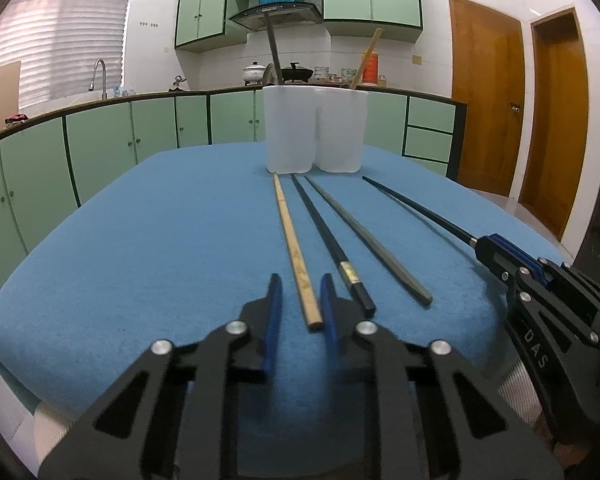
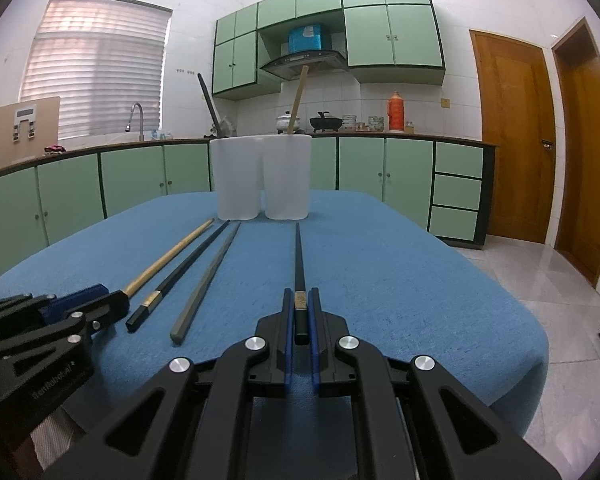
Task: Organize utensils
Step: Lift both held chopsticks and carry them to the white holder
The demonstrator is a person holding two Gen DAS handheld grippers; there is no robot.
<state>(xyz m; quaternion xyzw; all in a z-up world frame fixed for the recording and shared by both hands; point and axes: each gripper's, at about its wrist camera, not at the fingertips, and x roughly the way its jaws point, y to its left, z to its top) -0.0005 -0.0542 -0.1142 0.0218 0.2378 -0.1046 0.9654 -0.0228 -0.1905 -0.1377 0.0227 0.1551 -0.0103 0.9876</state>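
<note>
A blue cloth [image 1: 160,220] covers the table and fills the middle of both views. Behind it runs a counter of pale green cabinets [image 1: 100,136], with a tap [image 1: 99,76] at the upper left, a range hood [image 1: 276,14] at top centre and 2 wooden doors [image 2: 512,136] at the right edge.

2 white tumblers [image 1: 316,128] stand touching side by side at the far end of the cloth. The left one holds a dark chopstick [image 1: 273,50] leaning left; the right one holds a bamboo chopstick [image 1: 367,58] leaning right.

4 chopsticks lie on the cloth, each with its long axis running from the lower frame up toward the tumblers, thin tip at the far end. In the left wrist view they fan out from left to right: a tan bamboo chopstick [image 1: 294,252], a black chopstick with a gold band [image 1: 328,240], a grey chopstick [image 1: 364,236], and a second black chopstick [image 2: 299,256] well apart at the right.

The left gripper [image 1: 300,292] has its blue-padded fingers [image 1: 274,320] parted on either side of the thick end of the tan bamboo chopstick, not pressing it. The right gripper [image 2: 301,304] is closed on the thick end of the second black chopstick, which points straight up the right wrist view toward the right tumbler.
</note>
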